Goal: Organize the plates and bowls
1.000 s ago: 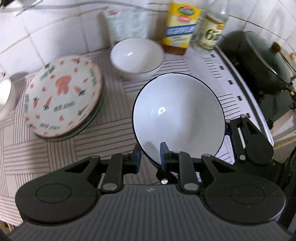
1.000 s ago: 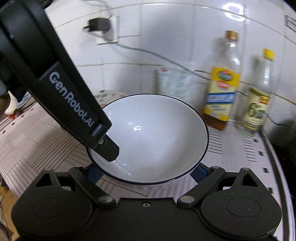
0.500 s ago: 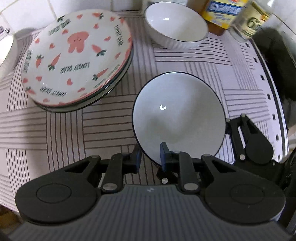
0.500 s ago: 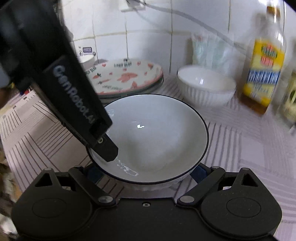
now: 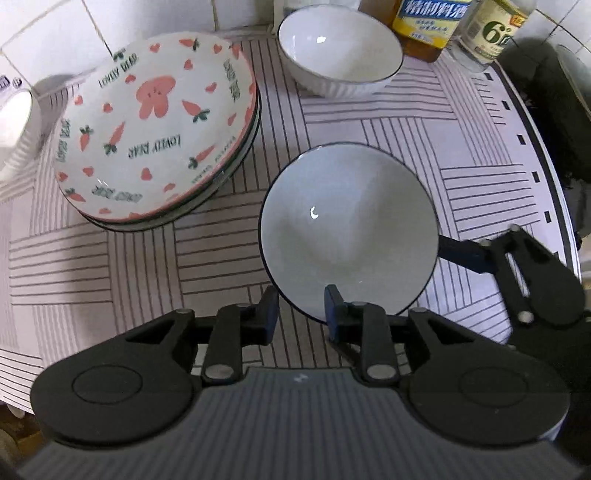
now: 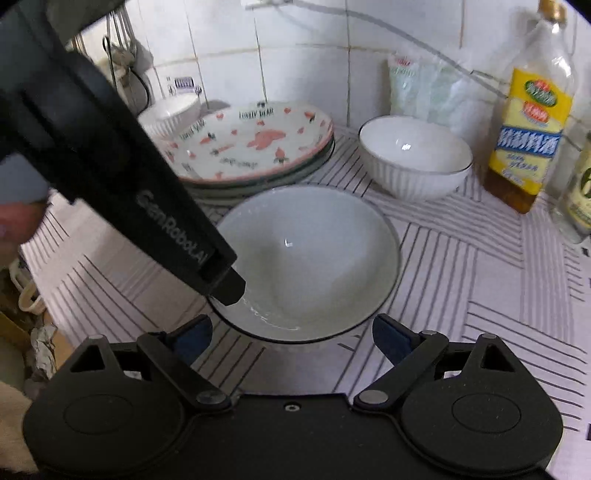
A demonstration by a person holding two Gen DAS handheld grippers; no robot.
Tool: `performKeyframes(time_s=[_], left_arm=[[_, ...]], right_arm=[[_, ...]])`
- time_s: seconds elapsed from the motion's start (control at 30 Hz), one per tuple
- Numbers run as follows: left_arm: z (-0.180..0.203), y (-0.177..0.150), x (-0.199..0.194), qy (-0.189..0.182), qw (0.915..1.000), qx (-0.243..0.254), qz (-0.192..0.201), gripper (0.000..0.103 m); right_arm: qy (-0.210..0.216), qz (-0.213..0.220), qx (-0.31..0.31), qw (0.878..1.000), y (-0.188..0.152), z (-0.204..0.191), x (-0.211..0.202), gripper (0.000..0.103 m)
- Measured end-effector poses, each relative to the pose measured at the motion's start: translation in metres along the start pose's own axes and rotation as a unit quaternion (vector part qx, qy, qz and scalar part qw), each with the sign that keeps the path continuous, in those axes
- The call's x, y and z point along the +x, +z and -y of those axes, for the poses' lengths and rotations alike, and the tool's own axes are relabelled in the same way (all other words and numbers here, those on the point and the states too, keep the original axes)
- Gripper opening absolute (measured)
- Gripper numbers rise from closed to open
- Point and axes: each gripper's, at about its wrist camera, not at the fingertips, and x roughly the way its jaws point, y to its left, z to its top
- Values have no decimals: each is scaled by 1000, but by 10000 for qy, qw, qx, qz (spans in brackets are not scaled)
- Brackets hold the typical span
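Note:
A white bowl with a dark rim (image 5: pixel 349 232) (image 6: pixel 306 258) is over the striped counter mat. My left gripper (image 5: pixel 301 308) is shut on its near rim, one finger inside and one outside; it shows from the side in the right wrist view (image 6: pixel 221 284). My right gripper (image 6: pixel 291 332) is open, its blue pads just short of the bowl's near side, not touching; one of its fingers (image 5: pixel 465 254) shows at the bowl's right in the left wrist view. A stack of carrot-print plates (image 5: pixel 155 125) (image 6: pixel 255 144) lies at the back left. A second white ribbed bowl (image 5: pixel 340 48) (image 6: pixel 413 162) stands by the wall.
Two bottles (image 5: pixel 428 26) (image 6: pixel 532 122) stand at the back right against the tiled wall. A dark pot (image 5: pixel 557 103) sits past the mat's right edge. Another white bowl (image 5: pixel 14 129) (image 6: pixel 170 114) is at the far left.
The bowl has come down toward the mat with the left gripper still on it. The right gripper has drawn back from under the bowl and now stands clear of it.

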Motion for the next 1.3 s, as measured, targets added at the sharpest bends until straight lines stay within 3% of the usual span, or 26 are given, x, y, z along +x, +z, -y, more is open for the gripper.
performKeyframes(time_s=[0.2, 0.53, 0.6, 0.7, 0.77, 0.87, 1.07, 1.3], left_arm=[[4, -3, -32, -17, 9995, 176, 264, 35], [11, -14, -78, -165, 9967, 481, 633, 35], [11, -11, -84, -225, 9960, 454, 739, 37], [10, -1, -92, -95, 9948, 546, 857, 38], [7, 8, -97, -43, 9932, 576, 1013, 41], [-3, 26, -98, -93, 9919, 453, 1185, 41], [-16, 67, -72, -307, 9911, 53, 1296, 42], [-16, 93, -23, -484, 9891, -522, 1289, 42]], right_arm=[[-56, 385, 387, 9985, 1, 10, -47, 96], [-128, 912, 967, 9910, 1, 43, -88, 91], [-34, 1084, 1074, 9883, 6, 52, -94, 88], [455, 1410, 1444, 9784, 17, 70, -99, 87], [604, 1464, 1610, 9742, 27, 81, -96, 87], [490, 1289, 1524, 9787, 45, 88, -80, 86], [489, 917, 1699, 9800, 78, 110, -24, 73], [-257, 616, 1809, 9812, 101, 130, 28, 69]])
